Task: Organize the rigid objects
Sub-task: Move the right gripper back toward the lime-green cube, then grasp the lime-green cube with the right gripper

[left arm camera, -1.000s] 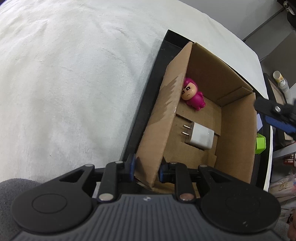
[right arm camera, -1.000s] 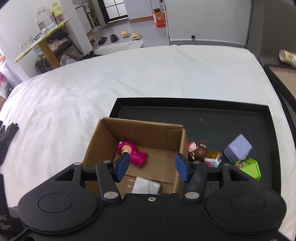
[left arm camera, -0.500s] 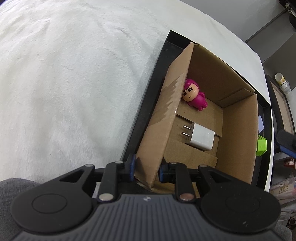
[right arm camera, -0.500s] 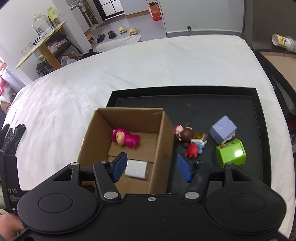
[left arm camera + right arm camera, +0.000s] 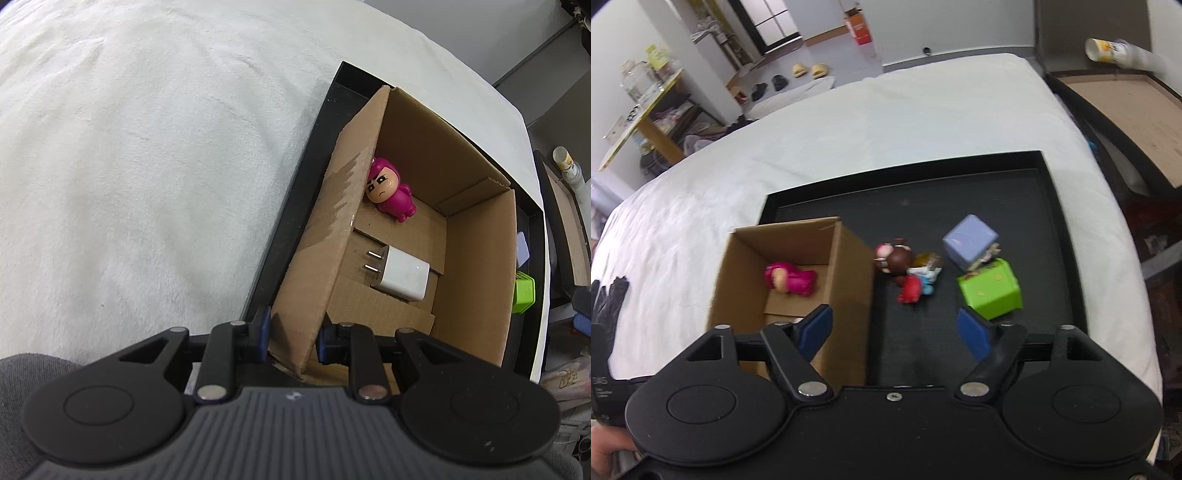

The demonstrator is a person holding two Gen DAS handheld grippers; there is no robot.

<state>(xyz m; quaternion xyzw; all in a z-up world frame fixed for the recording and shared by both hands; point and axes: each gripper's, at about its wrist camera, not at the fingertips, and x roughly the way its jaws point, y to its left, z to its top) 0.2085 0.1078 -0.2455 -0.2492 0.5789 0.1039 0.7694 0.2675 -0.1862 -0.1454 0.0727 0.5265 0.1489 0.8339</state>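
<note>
Right wrist view looked down past the right hand-held gripper (image 5: 894, 330), whose blue pads were spreading apart with nothing between them, over a black tray (image 5: 1057, 206) lying on a white bed (image 5: 886, 118). At the tray's left end stood an open cardboard box (image 5: 849, 280). To its right, on the tray floor, lay a small huddle of toy figures (image 5: 908, 267), touching one another, then a lilac cube (image 5: 969, 243) and a green cube (image 5: 991, 293) just beside each other.

From the left wrist view, the left hand-held gripper (image 5: 291, 334) was clamped narrowly on the box's near side wall (image 5: 321, 266), one pad outside and one inside, apparently steadying it. Inside the box lay a pink figurine (image 5: 389, 192) on its back against that same wall, head toward the wall and feet pointing diagonally to the far corner. A white wall charger (image 5: 402, 278) lay flat on the box floor nearer the camera, its long axis running across the box, its two metal prongs pointing at the gripped wall.

Judging by the layout, the sorting was partly done: two items boxed, several still loose. The step in hand seemed to be reaching for the next loose piece. That move would call for lowering the spread pads over one item, probably the toy huddle or the green cube, and closing without dragging its neighbours.
</note>
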